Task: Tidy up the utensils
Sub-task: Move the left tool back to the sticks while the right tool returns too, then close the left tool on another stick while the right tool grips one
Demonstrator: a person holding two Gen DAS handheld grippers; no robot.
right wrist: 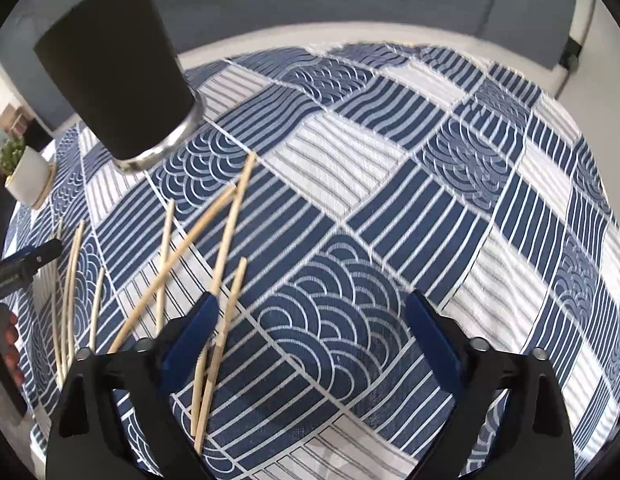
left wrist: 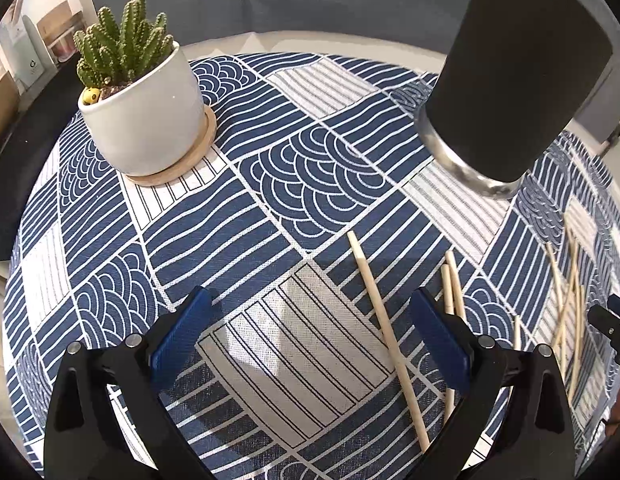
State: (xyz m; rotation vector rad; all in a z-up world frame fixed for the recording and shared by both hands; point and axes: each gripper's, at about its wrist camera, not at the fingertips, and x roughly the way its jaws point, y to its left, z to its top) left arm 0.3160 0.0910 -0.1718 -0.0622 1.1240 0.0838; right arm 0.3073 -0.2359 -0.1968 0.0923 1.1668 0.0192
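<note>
Potted cactus (left wrist: 128,40): white pot on a wooden coaster, far ahead and to the left of the left gripper (left wrist: 310,336). Not a task item.

Left gripper: jaws spread wide, holding nothing, above the patterned tablecloth (left wrist: 270,184) on the table.

Single chopstick (left wrist: 385,332): lies between the left gripper's fingers, close to its right finger, running forward and slightly left. A pair of chopsticks (left wrist: 451,288) lies just outside that finger.

Dark cup (left wrist: 521,68): metal-rimmed base, ahead and to the right of the left gripper; ahead and left of the right gripper (right wrist: 310,336). Two stick ends show above its rim in the right wrist view.

Loose chopsticks (right wrist: 198,248): crossed heap left of and partly under the right gripper's left finger; two reach between its fingers.

Right gripper: jaws wide apart, nothing held.

Handling, judged: sticks light, stiff, smooth, thin; apt to roll or pivot. Take one near mid-length, across its axis, where it lies free of the others.
</note>
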